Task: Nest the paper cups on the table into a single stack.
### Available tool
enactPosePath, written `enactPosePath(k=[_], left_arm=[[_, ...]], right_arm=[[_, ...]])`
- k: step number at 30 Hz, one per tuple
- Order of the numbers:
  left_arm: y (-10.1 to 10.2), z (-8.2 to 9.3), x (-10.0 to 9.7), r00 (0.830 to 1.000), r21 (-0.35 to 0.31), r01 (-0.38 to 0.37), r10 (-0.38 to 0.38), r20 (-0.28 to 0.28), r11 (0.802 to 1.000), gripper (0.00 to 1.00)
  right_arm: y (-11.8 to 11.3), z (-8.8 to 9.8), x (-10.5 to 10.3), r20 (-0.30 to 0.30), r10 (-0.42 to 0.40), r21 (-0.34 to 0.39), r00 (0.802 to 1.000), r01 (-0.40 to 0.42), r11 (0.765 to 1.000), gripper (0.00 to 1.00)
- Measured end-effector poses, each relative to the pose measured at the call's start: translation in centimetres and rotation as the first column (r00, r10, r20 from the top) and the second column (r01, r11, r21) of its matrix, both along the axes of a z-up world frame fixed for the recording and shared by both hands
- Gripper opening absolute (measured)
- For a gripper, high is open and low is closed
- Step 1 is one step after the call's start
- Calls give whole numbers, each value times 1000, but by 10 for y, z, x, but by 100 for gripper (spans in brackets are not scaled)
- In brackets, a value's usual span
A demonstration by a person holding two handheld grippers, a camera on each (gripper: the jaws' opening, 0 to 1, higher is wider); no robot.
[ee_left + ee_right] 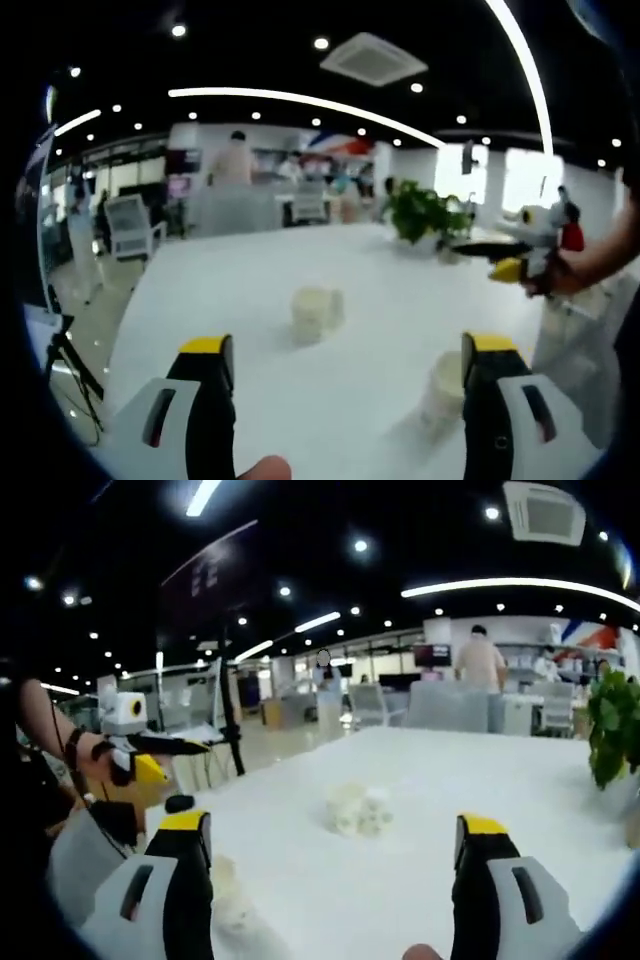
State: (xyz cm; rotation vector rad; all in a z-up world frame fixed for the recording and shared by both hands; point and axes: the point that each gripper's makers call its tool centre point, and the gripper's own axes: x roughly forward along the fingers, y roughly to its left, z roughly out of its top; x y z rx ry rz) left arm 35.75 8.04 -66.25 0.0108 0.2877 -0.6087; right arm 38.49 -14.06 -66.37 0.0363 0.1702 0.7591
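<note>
Status: nesting not begun — paper cups (318, 313) lie loose mid tabletop (250, 290), another cup (443, 392) near right jaw; left gripper (340, 400) & right gripper (330, 880) both wide, empty.

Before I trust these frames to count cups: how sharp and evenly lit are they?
Left gripper view: cups pale and soft against the bright table. Right gripper view: cups blur into one clump; fisheye bends the ceiling lights in both.
</note>
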Motion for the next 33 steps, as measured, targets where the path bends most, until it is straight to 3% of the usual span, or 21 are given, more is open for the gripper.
enactPosePath(k=[1,3,9,12,20,27,33], left_arm=[[-3,6,5,1000,-23,-16,17,12,1000,93],[-9,7,10,1000,-4,-22,22,21,1000,93],[-23,-2,37,1000,33,-7,6,28,999,92],[-25,-5,62,999,12,-17,16,37,1000,92],[-30,-38,110,1000,30,12,-12,27,999,93],[-39,-78,146,998,112,62,-62,-4,992,91],[-47,-97,173,999,78,49,-47,-20,996,91]], right_arm=[[-1,2,2,10,7,1,1000,-7,1000,100],[-2,4,8,34,25,-4,999,-25,1000,100],[-10,4,21,28,11,1,1000,-11,1000,100],[-10,-3,23,8,-2,21,1000,2,1000,100],[-15,-14,22,-8,-71,-1,997,71,998,100],[-21,-31,18,-30,-83,-56,996,82,995,97],[-30,-39,15,-64,-100,-67,993,96,993,96]])
